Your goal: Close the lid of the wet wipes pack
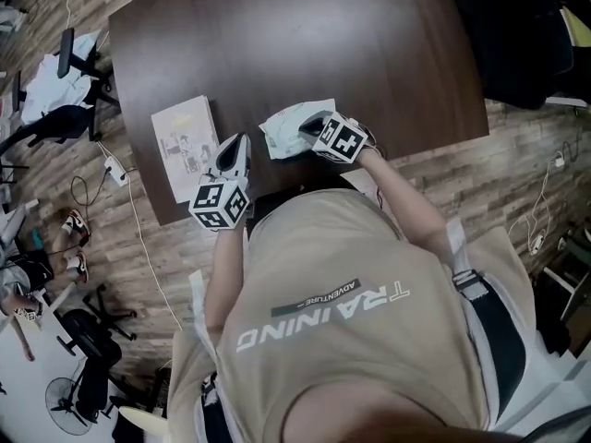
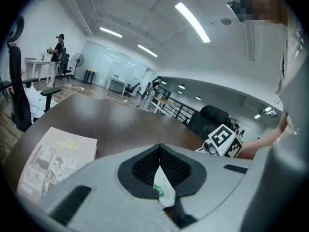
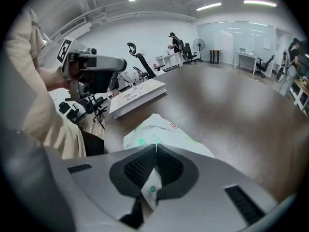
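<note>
The wet wipes pack (image 1: 283, 129), a white soft pack with green print, lies on the dark wooden table (image 1: 305, 35) near its front edge. My right gripper (image 1: 310, 127) points down at the pack's right part with its jaws together. In the right gripper view the pack (image 3: 161, 129) runs under the shut tips (image 3: 155, 146); whether film is pinched I cannot tell. My left gripper (image 1: 237, 142) hovers left of the pack, apart from it, with its jaws (image 2: 159, 147) closed. A small white-and-green slip shows behind the pads of each gripper.
A pale booklet (image 1: 185, 146) lies flat on the table left of the left gripper, and also shows in the left gripper view (image 2: 53, 158). Office chairs (image 1: 55, 109), cables and a power strip (image 1: 115, 169) are on the wooden floor at the left.
</note>
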A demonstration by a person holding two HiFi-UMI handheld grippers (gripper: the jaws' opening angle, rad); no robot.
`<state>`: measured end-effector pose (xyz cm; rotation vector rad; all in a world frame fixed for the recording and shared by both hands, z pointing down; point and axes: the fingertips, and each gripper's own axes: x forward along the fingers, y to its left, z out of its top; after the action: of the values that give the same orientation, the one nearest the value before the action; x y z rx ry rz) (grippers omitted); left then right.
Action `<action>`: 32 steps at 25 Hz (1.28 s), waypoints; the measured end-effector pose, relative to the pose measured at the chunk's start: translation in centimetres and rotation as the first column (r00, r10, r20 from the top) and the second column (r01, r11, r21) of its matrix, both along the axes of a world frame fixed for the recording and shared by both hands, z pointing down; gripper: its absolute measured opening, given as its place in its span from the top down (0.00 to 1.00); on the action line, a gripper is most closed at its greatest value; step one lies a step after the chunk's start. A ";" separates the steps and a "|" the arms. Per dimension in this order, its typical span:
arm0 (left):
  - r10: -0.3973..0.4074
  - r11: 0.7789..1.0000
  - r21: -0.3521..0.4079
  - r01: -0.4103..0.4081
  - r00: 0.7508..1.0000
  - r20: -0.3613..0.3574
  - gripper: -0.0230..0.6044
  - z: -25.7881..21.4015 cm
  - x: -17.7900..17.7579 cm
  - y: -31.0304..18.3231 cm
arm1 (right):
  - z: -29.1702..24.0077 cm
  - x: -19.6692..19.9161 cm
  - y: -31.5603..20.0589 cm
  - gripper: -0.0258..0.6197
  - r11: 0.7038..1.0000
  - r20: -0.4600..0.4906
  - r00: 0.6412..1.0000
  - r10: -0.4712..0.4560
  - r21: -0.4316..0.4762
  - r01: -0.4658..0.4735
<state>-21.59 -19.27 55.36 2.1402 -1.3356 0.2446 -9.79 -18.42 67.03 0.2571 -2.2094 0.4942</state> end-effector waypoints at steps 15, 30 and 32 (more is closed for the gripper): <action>0.017 0.998 0.057 -0.014 0.999 -0.038 0.96 -1.2 -0.8 -0.6 | 0.9 -1.0 -1.1 0.94 0.996 -0.037 0.996 0.085 0.013 -0.085; 0.024 0.964 0.266 -0.022 1.000 -0.002 0.96 -9.1 -2.6 -4.4 | -17.8 -0.8 -8.2 0.94 0.881 0.397 0.888 0.232 0.301 -0.364; 0.025 0.951 0.309 -0.026 1.000 0.008 0.96 -11.1 -2.9 -5.0 | -20.2 -0.5 -8.7 0.94 0.852 0.438 0.873 0.217 0.352 -0.388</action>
<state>-24.47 -24.28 44.23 2.4165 -1.4265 0.0505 -10.31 -27.14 46.85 0.8293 -2.6683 0.2242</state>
